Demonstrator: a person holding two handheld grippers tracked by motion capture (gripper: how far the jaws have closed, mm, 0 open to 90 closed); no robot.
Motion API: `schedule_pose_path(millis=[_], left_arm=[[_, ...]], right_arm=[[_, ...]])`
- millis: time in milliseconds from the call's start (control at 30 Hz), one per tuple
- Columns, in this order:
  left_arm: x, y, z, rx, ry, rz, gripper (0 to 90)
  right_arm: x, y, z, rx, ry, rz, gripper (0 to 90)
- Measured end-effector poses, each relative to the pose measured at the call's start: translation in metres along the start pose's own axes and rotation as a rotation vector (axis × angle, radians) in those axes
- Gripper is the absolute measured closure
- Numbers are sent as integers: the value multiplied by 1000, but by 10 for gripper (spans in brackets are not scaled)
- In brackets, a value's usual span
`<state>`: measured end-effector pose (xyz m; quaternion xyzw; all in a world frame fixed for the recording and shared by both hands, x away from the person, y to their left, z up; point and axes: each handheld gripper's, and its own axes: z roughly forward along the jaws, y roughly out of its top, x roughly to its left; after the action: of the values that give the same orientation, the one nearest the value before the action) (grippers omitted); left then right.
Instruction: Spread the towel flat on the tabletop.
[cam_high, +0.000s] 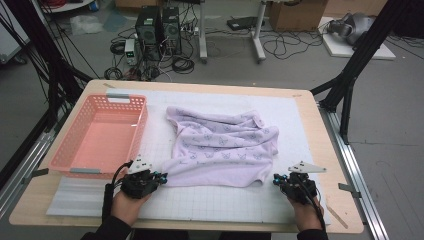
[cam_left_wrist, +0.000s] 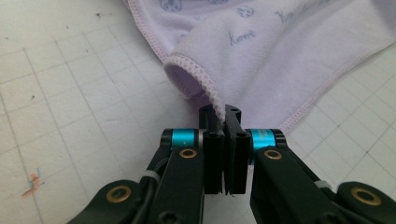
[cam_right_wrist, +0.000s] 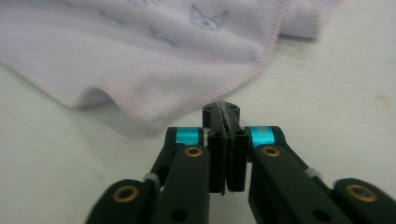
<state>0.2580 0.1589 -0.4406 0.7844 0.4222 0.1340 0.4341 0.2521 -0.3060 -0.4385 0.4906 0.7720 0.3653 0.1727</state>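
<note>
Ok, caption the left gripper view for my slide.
Left gripper shut on the lilac towel's stitched corner above the gridded mat.

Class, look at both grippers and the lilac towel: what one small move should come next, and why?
Probably the right gripper should reopen and move in on the towel's near corner. The left gripper is shut on the towel's stitched hem, while the right gripper's jaws are shut with nothing between them, the towel's edge lying just beyond them. Lifting or spreading the crumpled towel likely needs both corners held.
</note>
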Motion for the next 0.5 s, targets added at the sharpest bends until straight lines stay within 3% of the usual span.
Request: schedule_pose_path(millis=[67,133,233,333,367,433,500], left_arm=[[1,1,0,-2,4,-1,873],[1,1,1,-1,2,-7,872],[1,1,2,-1,2,-5,872],[1,0,2,3,1,-4,871],[1,-1,2,3,-1,-4,871],[1,-1,2,0,1,-4,871],[1,-1,1,0,1,-2,871]], right_arm=[[2,0,5,-17,24,33,673],[9,2,13,-12,46,43,618],[22,8,23,-1,26,32,588],[31,10,28,-1,-31,-12,632],[30,10,27,1,-19,-16,806],[31,11,28,2,-1,-37,853],[37,12,28,13,-28,-94,884]])
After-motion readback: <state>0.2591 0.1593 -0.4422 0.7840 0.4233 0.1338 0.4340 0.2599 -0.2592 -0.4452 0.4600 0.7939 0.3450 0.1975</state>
